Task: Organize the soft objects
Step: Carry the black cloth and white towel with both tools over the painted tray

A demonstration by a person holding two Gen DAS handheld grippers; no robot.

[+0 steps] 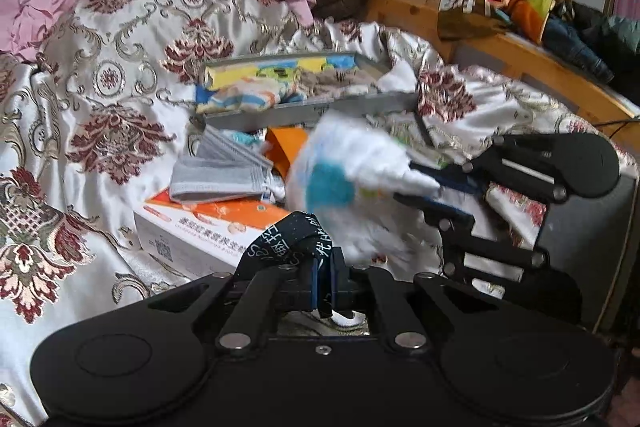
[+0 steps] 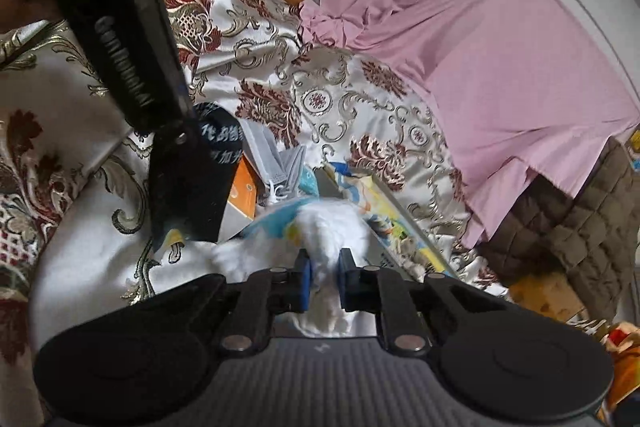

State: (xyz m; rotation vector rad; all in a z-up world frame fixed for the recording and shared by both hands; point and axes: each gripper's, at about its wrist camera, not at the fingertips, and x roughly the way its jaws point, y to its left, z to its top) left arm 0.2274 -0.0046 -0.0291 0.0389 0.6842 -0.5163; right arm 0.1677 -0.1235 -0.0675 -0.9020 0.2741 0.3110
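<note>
Step in hand: sorting, both tools loaded. The left gripper (image 1: 325,281) is clenched on a black printed cloth (image 1: 286,237); the right gripper (image 2: 323,281) grasps a white fluffy towel (image 1: 352,183), held above the bedspread (image 1: 100,99). Next move likely calls for carrying each to the grey tray (image 1: 304,109) of folded cloths

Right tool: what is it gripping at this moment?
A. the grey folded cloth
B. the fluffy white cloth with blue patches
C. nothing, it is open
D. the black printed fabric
B: in the right wrist view the right tool has its blue pads closed on the fluffy white cloth, while the black printed fabric sits in the left tool.
</note>
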